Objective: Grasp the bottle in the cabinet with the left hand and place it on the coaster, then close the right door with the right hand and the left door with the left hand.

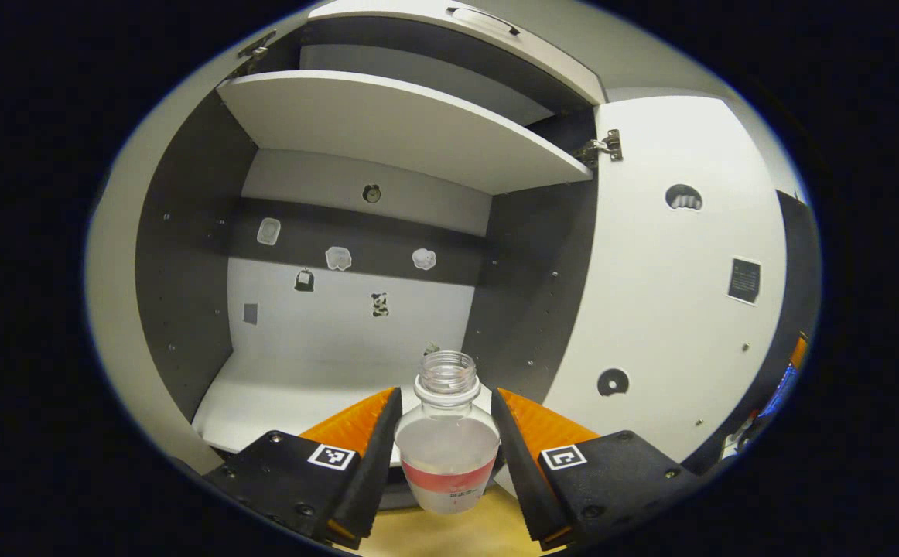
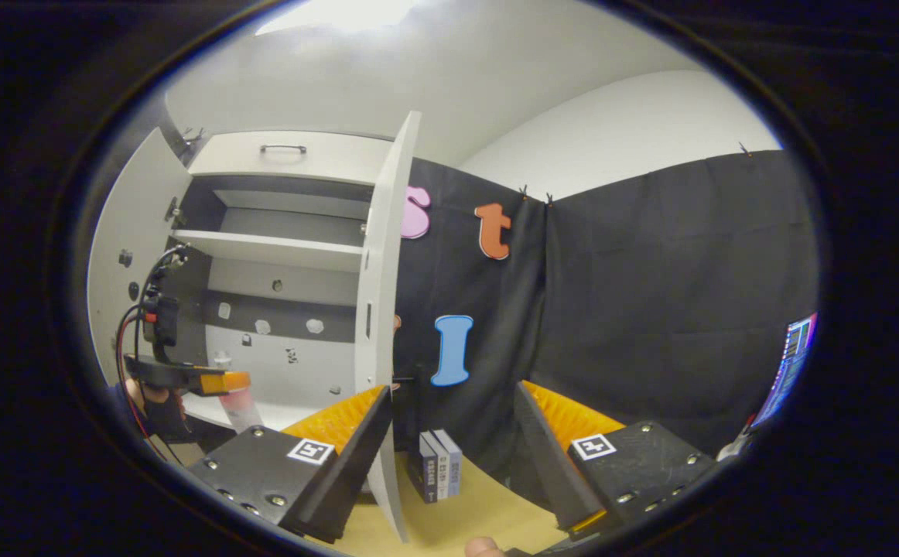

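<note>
Currently my left gripper point(image 1: 446, 456) pinches the uncapped, part-filled bottle point(image 1: 446, 452) at 6 o'clock by its slick body, probably light but spillable; right gripper point(image 2: 449, 456) spread.

1. The clear plastic bottle with a red label point(image 1: 447, 433) has its sides hidden behind the left gripper's point(image 1: 445, 456) fingers, and its label print is too small to tell.
2. Small pale stickers point(image 1: 338, 257) on the grey-and-white cabinet's point(image 1: 186, 255) back wall are too blurred to identify.
3. In the right gripper view, the open white right door point(image 2: 382, 309) hides the cabinet's right side.
4. Two small upright boxes point(image 2: 435, 464) carry unreadable print.
</note>
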### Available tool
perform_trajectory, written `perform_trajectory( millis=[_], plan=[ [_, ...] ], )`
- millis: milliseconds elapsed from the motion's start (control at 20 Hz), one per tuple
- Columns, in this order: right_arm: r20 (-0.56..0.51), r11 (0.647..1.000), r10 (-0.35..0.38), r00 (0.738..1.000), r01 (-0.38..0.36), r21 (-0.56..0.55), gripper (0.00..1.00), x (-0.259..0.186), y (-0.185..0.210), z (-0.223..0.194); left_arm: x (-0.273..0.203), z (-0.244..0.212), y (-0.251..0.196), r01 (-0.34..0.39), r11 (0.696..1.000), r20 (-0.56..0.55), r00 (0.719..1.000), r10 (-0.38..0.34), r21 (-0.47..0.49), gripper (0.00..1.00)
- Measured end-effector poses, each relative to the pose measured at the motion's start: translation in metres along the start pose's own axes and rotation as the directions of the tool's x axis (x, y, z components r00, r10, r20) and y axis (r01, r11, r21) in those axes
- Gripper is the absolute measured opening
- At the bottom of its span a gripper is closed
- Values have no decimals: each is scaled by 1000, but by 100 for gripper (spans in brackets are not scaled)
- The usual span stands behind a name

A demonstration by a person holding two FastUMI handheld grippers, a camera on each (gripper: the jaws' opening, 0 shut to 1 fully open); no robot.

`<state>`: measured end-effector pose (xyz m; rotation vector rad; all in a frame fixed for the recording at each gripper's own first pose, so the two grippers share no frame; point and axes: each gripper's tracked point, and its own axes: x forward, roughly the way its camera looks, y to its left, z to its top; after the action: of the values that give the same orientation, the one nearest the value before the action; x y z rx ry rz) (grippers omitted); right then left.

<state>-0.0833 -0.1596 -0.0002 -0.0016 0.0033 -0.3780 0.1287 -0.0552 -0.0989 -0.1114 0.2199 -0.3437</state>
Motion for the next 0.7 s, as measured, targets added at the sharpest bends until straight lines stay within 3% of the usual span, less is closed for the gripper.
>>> perform_trajectory(
  millis=[300,700],
  plan=[
    [48,995,94,994,-95,32,94,3,26,18,-54,-70,2,34,999,-63,997,-34,1,73],
    [61,991,131,989,-133,23,96,1,35,26,-100,-204,-4,89,996,-203,975,-90,-14,73]
  ],
)
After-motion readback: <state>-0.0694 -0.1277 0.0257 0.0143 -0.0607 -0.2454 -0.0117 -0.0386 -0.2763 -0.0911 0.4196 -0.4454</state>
